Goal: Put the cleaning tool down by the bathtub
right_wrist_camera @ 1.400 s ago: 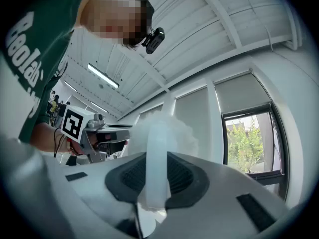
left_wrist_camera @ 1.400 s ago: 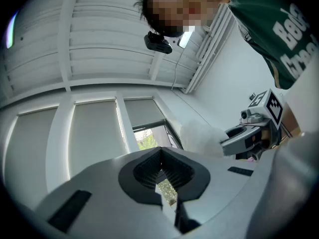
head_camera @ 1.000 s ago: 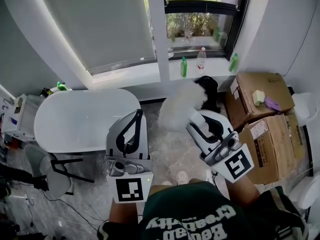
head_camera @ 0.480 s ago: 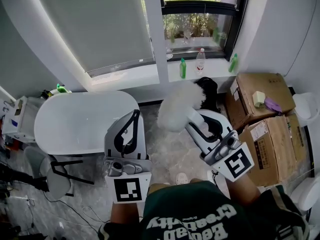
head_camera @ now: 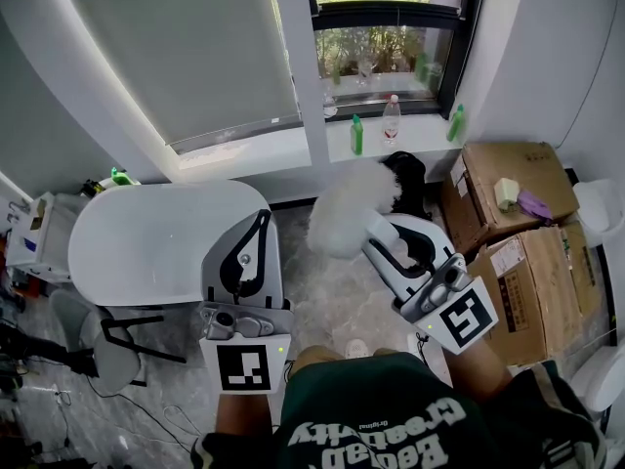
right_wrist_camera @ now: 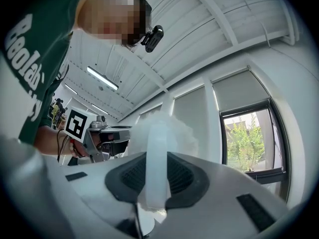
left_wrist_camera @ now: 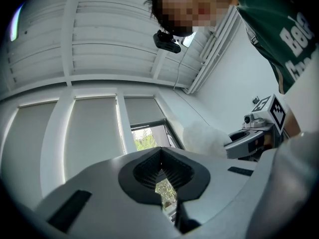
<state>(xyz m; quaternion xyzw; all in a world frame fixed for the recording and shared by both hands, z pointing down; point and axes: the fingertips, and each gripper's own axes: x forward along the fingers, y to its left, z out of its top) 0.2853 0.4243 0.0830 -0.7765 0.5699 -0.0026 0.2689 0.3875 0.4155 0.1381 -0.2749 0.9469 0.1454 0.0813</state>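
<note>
Right of bathtub point(head_camera: 156, 242), duster point(head_camera: 344, 215) points toward window point(head_camera: 391, 52)

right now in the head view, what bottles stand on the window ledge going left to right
green bottle → clear bottle with a red cap → second green bottle

Open floor point(head_camera: 327, 306) runs between the bathtub point(head_camera: 156, 237) on the left and cardboard boxes point(head_camera: 513, 223) on the right. A black bag point(head_camera: 408, 176) blocks its far end under the windowsill point(head_camera: 376, 137). A chair point(head_camera: 93, 335) crowds the bathtub's near side. The cleaning tool point(head_camera: 342, 215) hangs above the strip.
</note>
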